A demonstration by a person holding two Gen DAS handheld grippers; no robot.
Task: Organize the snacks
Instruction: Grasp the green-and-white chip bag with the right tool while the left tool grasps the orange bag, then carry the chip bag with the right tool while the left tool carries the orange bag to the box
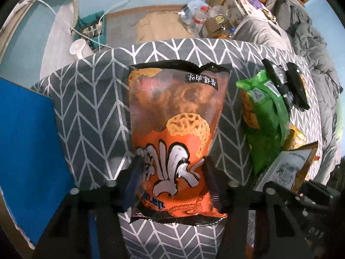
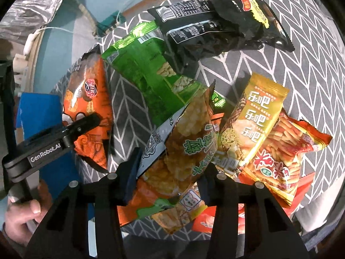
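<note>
The biggest thing is the bench (image 1: pixel 90 99), covered in a gray cloth with white zigzag lines. A blue board (image 1: pixel 28 142) sits at 9 o'clock in the left wrist view, just beside the cloth.

The orange snack bag (image 1: pixel 174 133) lies flat on the bench in the middle of the left wrist view, running from 12 o'clock down to 6 o'clock. The left tool (image 1: pixel 172 172) is closed on the bottom part of this bag, with 1 finger pressing each side edge. In the right wrist view the same bag (image 2: pixel 90 110) shows at 9 o'clock.

The green snack bag (image 2: pixel 146 75) lies near the middle of the right wrist view. Its top end is tucked under 2 black snack bags (image 2: pixel 215 23) at 12 o'clock.

The rice cracker bag (image 2: pixel 179 149), yellow and green with a silver back, is tilted up off the bench at 6 o'clock. The right tool (image 2: pixel 170 172) is squeezing it, 1 finger on each side.

At 3 o'clock sits a gold snack bag (image 2: pixel 254 118), lying partly on top of a red and orange bag of sticks (image 2: pixel 289 149).

A bare hand (image 2: pixel 21 220) at 8 o'clock holds the handle of the left tool.
</note>
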